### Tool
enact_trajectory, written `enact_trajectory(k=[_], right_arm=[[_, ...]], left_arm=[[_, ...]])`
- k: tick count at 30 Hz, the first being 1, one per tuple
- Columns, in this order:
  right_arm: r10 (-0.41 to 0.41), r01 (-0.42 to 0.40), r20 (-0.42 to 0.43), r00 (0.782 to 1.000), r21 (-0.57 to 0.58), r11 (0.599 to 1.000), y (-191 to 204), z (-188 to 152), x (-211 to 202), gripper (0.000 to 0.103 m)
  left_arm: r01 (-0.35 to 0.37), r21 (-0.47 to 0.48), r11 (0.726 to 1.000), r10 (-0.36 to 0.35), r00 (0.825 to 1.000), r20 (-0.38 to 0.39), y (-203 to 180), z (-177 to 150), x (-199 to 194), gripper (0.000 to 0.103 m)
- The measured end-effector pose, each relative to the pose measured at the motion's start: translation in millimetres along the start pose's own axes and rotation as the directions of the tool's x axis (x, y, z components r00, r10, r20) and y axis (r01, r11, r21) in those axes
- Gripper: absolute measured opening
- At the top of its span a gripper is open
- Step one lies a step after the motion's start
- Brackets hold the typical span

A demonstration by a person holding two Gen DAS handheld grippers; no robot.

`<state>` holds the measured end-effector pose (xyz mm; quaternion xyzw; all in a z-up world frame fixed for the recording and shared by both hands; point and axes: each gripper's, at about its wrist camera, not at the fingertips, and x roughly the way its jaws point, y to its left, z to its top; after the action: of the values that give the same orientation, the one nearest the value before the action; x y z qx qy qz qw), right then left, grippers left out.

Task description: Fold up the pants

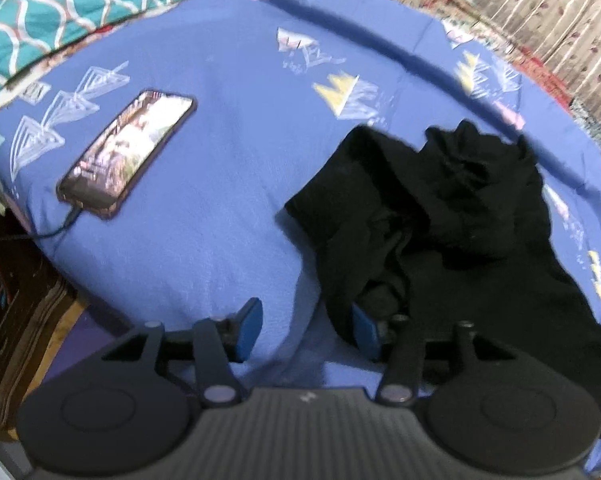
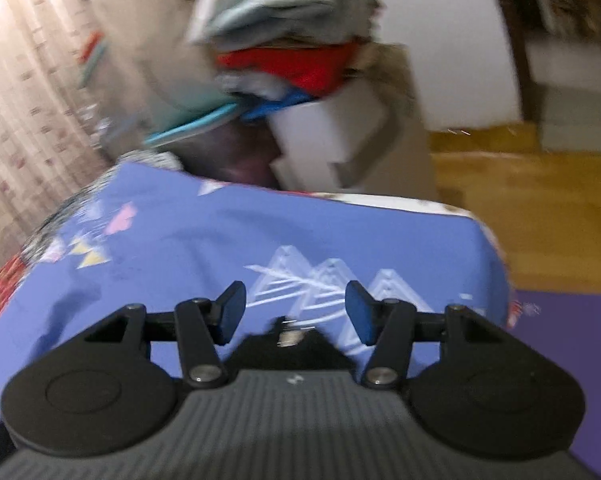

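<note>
Black pants [image 1: 452, 232] lie crumpled on the blue patterned bedsheet [image 1: 220, 152] at the right of the left wrist view. My left gripper [image 1: 306, 330] is open above the near edge of the bed; its right finger touches or sits under the pants' near edge. My right gripper [image 2: 296, 314] is open and empty above the blue sheet [image 2: 220, 240]. A small black bit of the pants [image 2: 292, 344] shows just below and between its fingers.
A phone [image 1: 126, 156] on a charging cable lies on the sheet at left. A teal patterned blanket [image 1: 52, 12] is at the far left. A pile of clothes [image 2: 284, 52] sits beyond the bed corner. Wooden floor [image 2: 520, 208] and a purple mat [image 2: 572, 360] are at right.
</note>
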<state>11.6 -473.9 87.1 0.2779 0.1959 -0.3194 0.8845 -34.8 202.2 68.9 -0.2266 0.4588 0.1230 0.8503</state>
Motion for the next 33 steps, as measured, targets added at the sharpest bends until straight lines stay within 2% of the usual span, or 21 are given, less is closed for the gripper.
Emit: enact_trajectory(k=[3,6,8,10,12,13,15,17,19,20,22,24,25,26,28,29,31,33], right_arm=[[0.072,-0.075,-0.034,0.997,-0.084,0.994,31,-16,-1,0.058],[0.153,-0.168,-0.097,0.983,-0.179,0.969,63,-41,-2,0.058],[0.196,-0.226,-0.148,0.969,-0.231,0.946,83,-56,1,0.058],[0.231,-0.287,-0.222,0.947,-0.270,0.919,103,-76,5,0.058],[0.254,-0.333,-0.280,0.926,-0.286,0.899,118,-90,7,0.058],[0.264,-0.354,-0.305,0.915,-0.292,0.889,125,-96,5,0.058],[0.281,-0.392,-0.351,0.893,-0.303,0.869,136,-107,5,0.058],[0.292,-0.423,-0.384,0.876,-0.321,0.847,146,-114,2,0.058],[0.301,-0.451,-0.407,0.862,-0.348,0.822,157,-118,-3,0.058],[0.307,-0.466,-0.417,0.855,-0.359,0.809,163,-121,-7,0.058],[0.323,-0.502,-0.441,0.838,-0.386,0.774,180,-123,-8,0.058],[0.337,-0.541,-0.465,0.819,-0.429,0.724,206,-124,-7,0.058],[0.352,-0.572,-0.484,0.801,-0.448,0.687,222,-125,-8,0.058],[0.372,-0.607,-0.503,0.780,-0.466,0.644,239,-128,-10,0.058],[0.412,-0.669,-0.534,0.738,-0.499,0.550,275,-134,-13,0.058],[0.428,-0.694,-0.550,0.717,-0.514,0.503,291,-137,-16,0.058],[0.442,-0.745,-0.600,0.667,-0.539,0.393,332,-150,-17,0.058],[0.429,-0.770,-0.641,0.637,-0.550,0.323,368,-165,-12,0.057]], left_arm=[[-0.038,0.049,0.998,0.034,0.995,0.091,-11,9,-19,0.047],[-0.100,0.124,0.987,0.070,0.972,0.224,-26,18,-38,0.050],[-0.146,0.216,0.965,0.079,0.953,0.292,-45,18,-40,0.055],[-0.164,0.340,0.926,0.055,0.950,0.307,-70,12,-30,0.055],[-0.144,0.473,0.869,0.001,0.957,0.290,-97,0,-14,0.057],[-0.144,0.530,0.835,-0.014,0.959,0.282,-109,-6,-4,0.061],[-0.183,0.634,0.752,-0.006,0.959,0.284,-134,-22,19,0.063],[-0.243,0.707,0.664,0.006,0.947,0.320,-153,-35,40,0.063],[-0.291,0.747,0.598,0.003,0.932,0.361,-163,-42,55,0.063],[-0.315,0.754,0.576,0.010,0.925,0.379,-167,-42,63,0.063],[-0.334,0.750,0.571,0.025,0.920,0.390,-170,-36,79,0.062],[-0.344,0.729,0.592,0.063,0.921,0.384,-171,-28,92,0.053],[-0.336,0.719,0.608,0.071,0.926,0.372,-169,-23,96,0.036],[-0.314,0.713,0.627,0.064,0.933,0.354,-167,-20,97,0.027],[-0.284,0.689,0.667,0.040,0.937,0.348,-163,-15,91,0.024],[-0.282,0.682,0.675,0.033,0.935,0.354,-161,-14,89,0.024],[-0.278,0.681,0.678,0.021,0.933,0.360,-159,-18,86,0.026],[-0.280,0.685,0.672,0.021,0.932,0.361,-159,-24,86,0.036]])
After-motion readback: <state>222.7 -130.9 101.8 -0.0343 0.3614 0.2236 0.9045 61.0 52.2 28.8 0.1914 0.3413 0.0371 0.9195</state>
